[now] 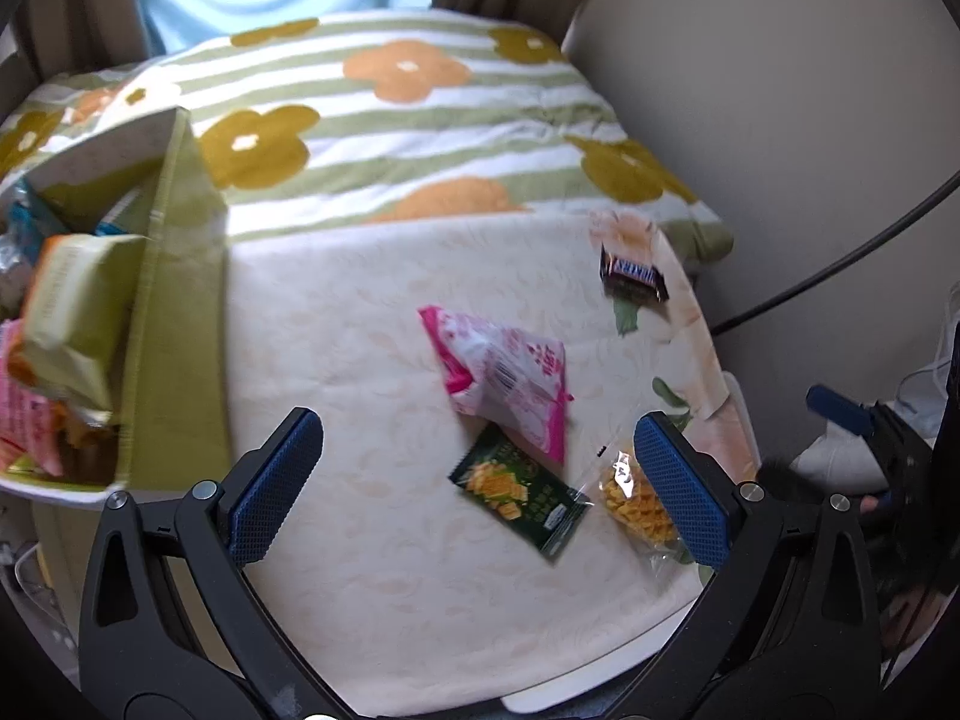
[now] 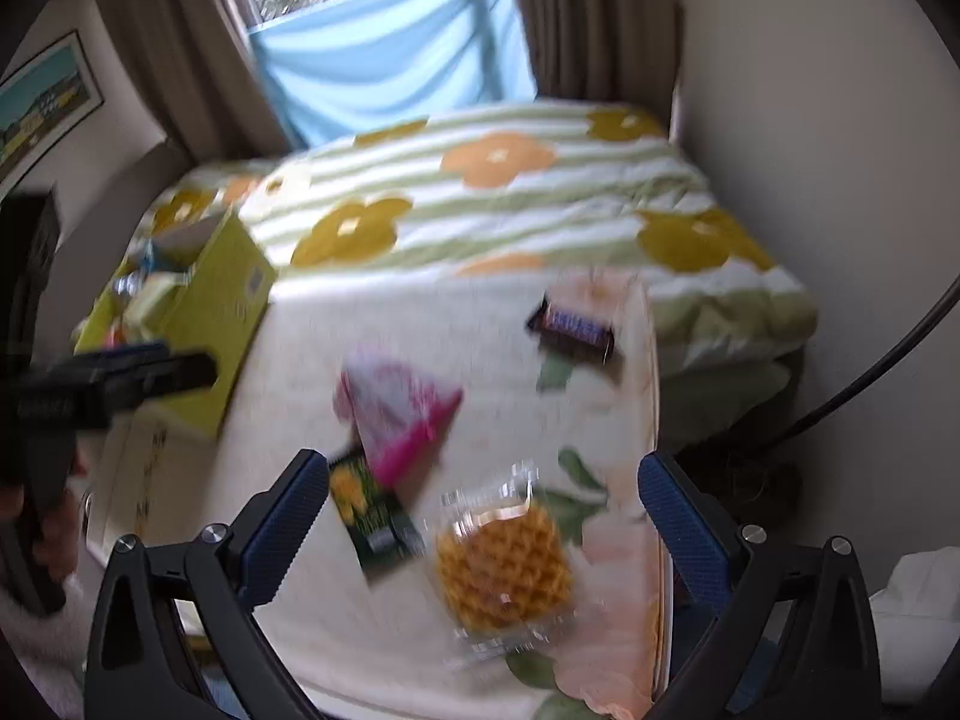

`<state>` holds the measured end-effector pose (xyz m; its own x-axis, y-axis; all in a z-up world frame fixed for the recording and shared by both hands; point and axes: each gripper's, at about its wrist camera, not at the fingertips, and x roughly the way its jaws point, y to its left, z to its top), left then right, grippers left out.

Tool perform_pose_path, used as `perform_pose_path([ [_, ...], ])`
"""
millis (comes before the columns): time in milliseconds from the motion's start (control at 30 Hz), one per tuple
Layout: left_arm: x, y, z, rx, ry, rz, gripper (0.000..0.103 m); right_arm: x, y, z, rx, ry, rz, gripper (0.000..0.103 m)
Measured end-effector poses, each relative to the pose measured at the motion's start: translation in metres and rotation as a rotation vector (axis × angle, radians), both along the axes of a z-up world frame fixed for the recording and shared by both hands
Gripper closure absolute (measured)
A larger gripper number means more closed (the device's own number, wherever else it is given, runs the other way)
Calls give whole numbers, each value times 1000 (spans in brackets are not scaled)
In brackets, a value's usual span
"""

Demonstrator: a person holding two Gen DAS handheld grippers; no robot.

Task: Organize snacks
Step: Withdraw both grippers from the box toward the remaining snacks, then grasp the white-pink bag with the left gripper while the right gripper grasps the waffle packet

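Note:
On the cream tablecloth lie a pink snack bag (image 1: 504, 381) (image 2: 399, 414), a dark green chip packet (image 1: 519, 492) (image 2: 372, 519), a clear pack of yellow waffle snacks (image 1: 636, 504) (image 2: 501, 561) and a Snickers bar (image 1: 633, 276) (image 2: 573, 327). A green box (image 1: 174, 324) (image 2: 219, 324) at the left holds several snack packs. My left gripper (image 1: 477, 480) is open and empty above the table. My right gripper (image 2: 480, 525) is open and empty over the waffle pack and green packet.
A bed with a flowered, striped blanket (image 1: 390, 120) (image 2: 510, 192) adjoins the table's far edge. A wall and black cable (image 1: 840, 264) are at the right. The table edge (image 2: 657, 420) drops off at the right. Curtains and window lie beyond.

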<state>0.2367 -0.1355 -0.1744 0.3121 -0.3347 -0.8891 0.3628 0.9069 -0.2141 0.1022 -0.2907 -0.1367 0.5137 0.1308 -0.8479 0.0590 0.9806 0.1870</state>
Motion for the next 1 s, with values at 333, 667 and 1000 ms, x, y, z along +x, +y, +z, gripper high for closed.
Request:
perform_pose_path([
  [333,22,-59,-75,106,74,-84,0,-15,1,-57,-20,98,70,0],
  [667,39,-81,-126,200,80,-117,0,-17,16,-94,-68,124,127,0],
  [1000,45,-88,-137,241,42,-135,13,-17,19,-115,-68,146,167,0],
])
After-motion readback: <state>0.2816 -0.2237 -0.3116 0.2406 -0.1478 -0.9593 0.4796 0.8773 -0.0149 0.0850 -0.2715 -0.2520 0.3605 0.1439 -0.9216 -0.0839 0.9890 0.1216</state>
